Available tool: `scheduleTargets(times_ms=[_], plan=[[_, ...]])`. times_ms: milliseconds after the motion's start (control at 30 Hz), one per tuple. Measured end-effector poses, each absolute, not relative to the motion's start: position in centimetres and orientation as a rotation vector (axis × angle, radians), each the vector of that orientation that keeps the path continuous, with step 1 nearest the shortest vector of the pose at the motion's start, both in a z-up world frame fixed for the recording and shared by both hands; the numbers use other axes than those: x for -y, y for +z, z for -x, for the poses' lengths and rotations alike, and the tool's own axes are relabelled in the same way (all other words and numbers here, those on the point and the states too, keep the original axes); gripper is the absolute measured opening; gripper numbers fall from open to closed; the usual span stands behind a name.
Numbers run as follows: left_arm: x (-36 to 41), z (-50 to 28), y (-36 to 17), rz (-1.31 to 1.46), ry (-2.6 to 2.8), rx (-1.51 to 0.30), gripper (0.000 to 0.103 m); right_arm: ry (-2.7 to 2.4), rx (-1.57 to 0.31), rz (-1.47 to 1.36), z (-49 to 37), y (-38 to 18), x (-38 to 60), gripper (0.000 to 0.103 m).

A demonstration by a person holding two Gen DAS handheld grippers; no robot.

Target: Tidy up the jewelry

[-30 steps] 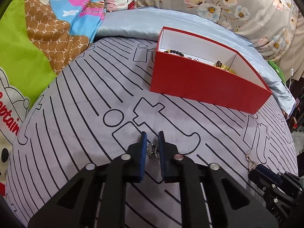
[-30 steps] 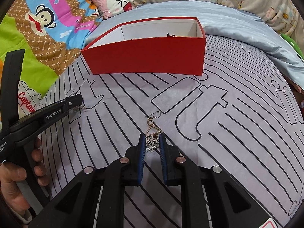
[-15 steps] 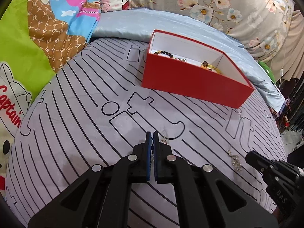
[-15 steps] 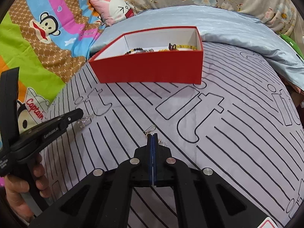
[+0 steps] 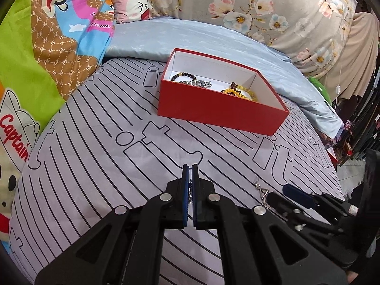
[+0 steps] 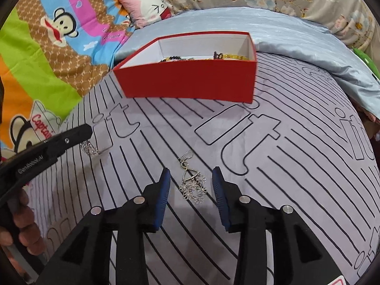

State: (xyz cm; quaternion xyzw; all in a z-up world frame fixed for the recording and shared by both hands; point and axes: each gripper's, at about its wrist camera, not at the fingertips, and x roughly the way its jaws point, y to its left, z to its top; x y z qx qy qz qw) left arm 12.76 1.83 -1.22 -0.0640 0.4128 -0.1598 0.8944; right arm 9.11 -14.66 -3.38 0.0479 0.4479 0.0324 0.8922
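Observation:
A red box [image 5: 220, 109] with a white inside stands on the striped grey bedspread and holds beaded bracelets [image 5: 239, 92] and a silver piece. My left gripper [image 5: 190, 168] is shut on a silver earring [image 5: 190, 193], which hangs from its tip in the right wrist view [image 6: 89, 147]. My right gripper [image 6: 191, 173] is open, its fingers either side of a second silver filigree earring [image 6: 192, 182] lying on the bedspread. That earring also shows in the left wrist view [image 5: 261, 188], beside the right gripper's tip.
The box also shows in the right wrist view [image 6: 190, 84]. A pale blue quilt [image 5: 213, 38], a pink pillow [image 6: 148, 6] and a cartoon blanket [image 5: 47, 47] lie behind and left. The bed's edge drops off at the right.
My right gripper was shut at the earring and has opened; the earring lies on the bed between its fingers. My left gripper closed on its earring and lifted it.

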Motion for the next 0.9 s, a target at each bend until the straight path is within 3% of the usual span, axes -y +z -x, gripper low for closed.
scheduleTargets(times_ms=[133, 200, 267, 400, 433, 467, 800, 900], plan=[[-1.6, -12.5, -1.6, 0.126, -0.336, -0.869, 0.002, 0.049, -0.951, -0.041, -9.7, -4.7, 13.9, 0.036], [-1.5, -12.4, -1.7, 0.128, -0.339, -0.873, 0.002, 0.036, -0.939, -0.014, -9.6, -4.8, 13.6, 0.031], [-1.5, -12.4, -1.8, 0.127, -0.340, -0.876, 0.002, 0.029, -0.937, -0.003, -9.6, -4.8, 13.6, 0.017], [-1.5, -12.4, -1.8, 0.134, -0.341, -0.879, 0.002, 0.030, -0.940, -0.038, -9.3, -4.5, 14.3, 0.015], [-1.5, -12.3, -1.8, 0.134, -0.342, -0.876, 0.002, 0.031, -0.938, -0.044, -9.2, -4.5, 14.4, 0.011], [-1.5, -12.2, -1.7, 0.135, -0.343, -0.875, 0.002, 0.037, -0.934, -0.056, -9.1, -4.3, 14.5, 0.001], [-1.3, -12.0, -0.8, 0.140, -0.352, -0.861, 0.002, 0.056, -0.917, -0.118, -8.4, -3.2, 15.5, 0.001], [-1.3, -12.0, -0.8, 0.140, -0.353, -0.862, 0.002, 0.057, -0.931, -0.111, -8.2, -3.4, 15.5, 0.016]])
